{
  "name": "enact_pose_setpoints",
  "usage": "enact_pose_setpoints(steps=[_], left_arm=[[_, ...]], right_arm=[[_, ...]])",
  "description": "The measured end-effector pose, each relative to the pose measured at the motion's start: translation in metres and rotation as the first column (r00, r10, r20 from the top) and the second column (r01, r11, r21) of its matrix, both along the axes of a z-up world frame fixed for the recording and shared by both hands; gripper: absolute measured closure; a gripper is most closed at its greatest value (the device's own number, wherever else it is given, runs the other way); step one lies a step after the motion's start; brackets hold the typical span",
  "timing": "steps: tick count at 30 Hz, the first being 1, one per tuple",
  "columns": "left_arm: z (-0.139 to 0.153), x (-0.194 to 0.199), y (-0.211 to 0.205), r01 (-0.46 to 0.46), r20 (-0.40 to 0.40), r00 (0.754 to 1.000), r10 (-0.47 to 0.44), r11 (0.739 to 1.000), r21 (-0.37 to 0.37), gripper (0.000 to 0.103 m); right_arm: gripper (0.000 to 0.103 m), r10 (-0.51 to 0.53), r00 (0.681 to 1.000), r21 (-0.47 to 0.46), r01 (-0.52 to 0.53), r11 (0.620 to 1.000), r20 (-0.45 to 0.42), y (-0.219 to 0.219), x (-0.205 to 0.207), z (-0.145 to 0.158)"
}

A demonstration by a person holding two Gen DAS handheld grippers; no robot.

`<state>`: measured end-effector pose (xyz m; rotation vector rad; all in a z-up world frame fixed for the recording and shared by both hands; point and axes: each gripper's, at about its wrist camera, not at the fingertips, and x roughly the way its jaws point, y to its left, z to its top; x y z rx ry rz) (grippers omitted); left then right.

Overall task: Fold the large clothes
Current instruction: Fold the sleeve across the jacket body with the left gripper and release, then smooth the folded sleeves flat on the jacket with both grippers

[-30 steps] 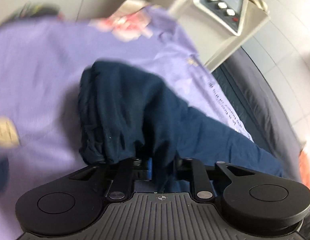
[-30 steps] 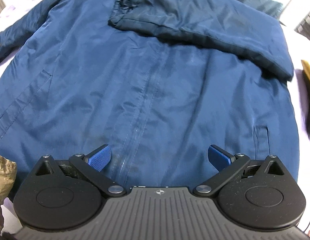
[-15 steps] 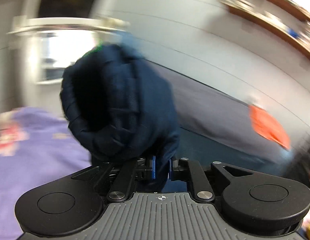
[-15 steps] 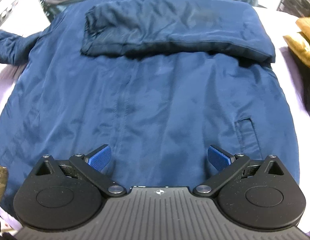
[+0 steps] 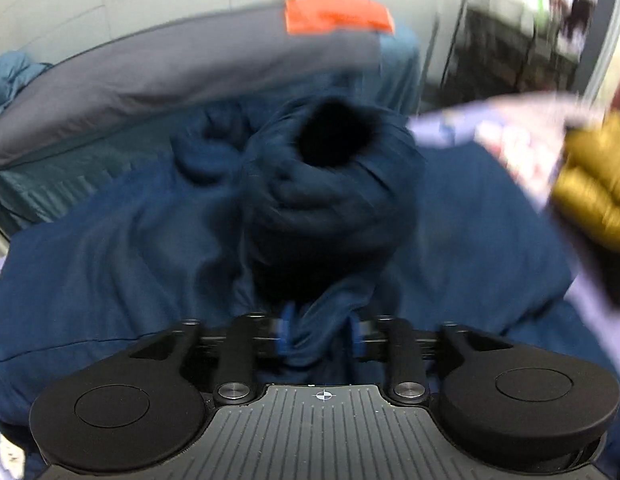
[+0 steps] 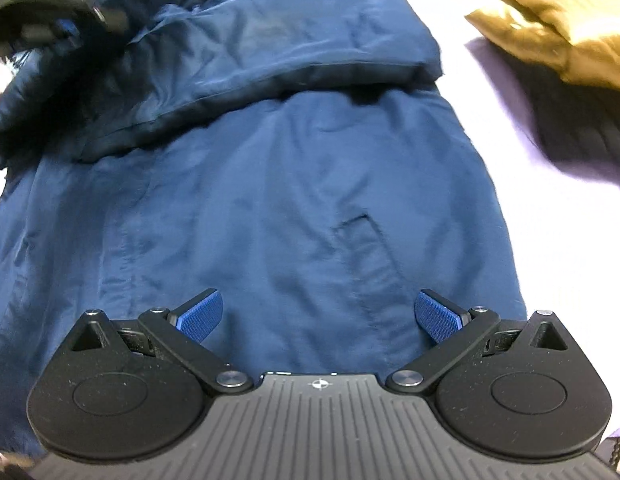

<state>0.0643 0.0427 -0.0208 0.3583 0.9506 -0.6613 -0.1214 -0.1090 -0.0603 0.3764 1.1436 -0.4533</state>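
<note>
A navy jacket [image 6: 270, 200] lies front-up on a lilac sheet [image 6: 541, 216]. One sleeve [image 6: 294, 52] is folded across its chest. My left gripper [image 5: 319, 334] hovers over the jacket's upper part. Its jaws are opening, and bunched cloth of the other sleeve [image 5: 329, 208] still sits between the blue pads [image 5: 285, 330], the dark cuff facing the camera. In the right wrist view that gripper shows blurred at the top left [image 6: 66, 26]. My right gripper [image 6: 317, 308] is open and empty above the jacket's lower front, near a pocket slit [image 6: 361, 232].
A mustard puffy garment [image 6: 569, 20] lies at the right on a dark one [image 6: 581, 132]; it also shows in the left wrist view as a mustard garment [image 5: 597, 184]. Behind the jacket is a grey cushion [image 5: 170, 68] with an orange label [image 5: 337, 12].
My left gripper swung the sleeve from the side of the sheet over onto the jacket body, and its pads have parted. The right gripper drifted rightward over the jacket and stayed open.
</note>
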Motion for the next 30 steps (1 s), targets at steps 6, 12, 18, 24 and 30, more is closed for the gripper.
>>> enact_pose_setpoints(steps=[6, 12, 18, 24, 30], left_arm=[[-0.008, -0.04, -0.009, 0.141, -0.001, 0.99, -0.141, 0.988, 0.061, 0.0], [0.014, -0.064, 0.028, 0.111, -0.026, 0.993, -0.112, 0.993, -0.049, 0.0], [0.021, -0.048, 0.091, -0.088, 0.002, 0.996, 0.088, 0.996, -0.009, 0.0], [0.024, -0.032, 0.148, -0.256, 0.001, 0.967, 0.256, 0.966, 0.045, 0.0], [0.025, -0.029, 0.175, -0.335, -0.008, 0.942, 0.335, 0.941, 0.042, 0.0]], right_arm=[[0.001, -0.008, 1.0, 0.02, 0.008, 1.0, 0.015, -0.007, 0.001, -0.003], [0.001, 0.025, 0.994, 0.011, -0.026, 1.0, 0.103, -0.011, 0.013, 0.012], [0.002, 0.023, 0.96, 0.03, -0.032, 0.999, 0.279, -0.033, 0.044, 0.039], [0.012, 0.178, 0.901, 0.001, -0.194, 0.981, 0.397, -0.03, 0.12, 0.053], [0.031, 0.272, 0.9, -0.023, -0.282, 0.959, 0.341, -0.011, 0.179, 0.032]])
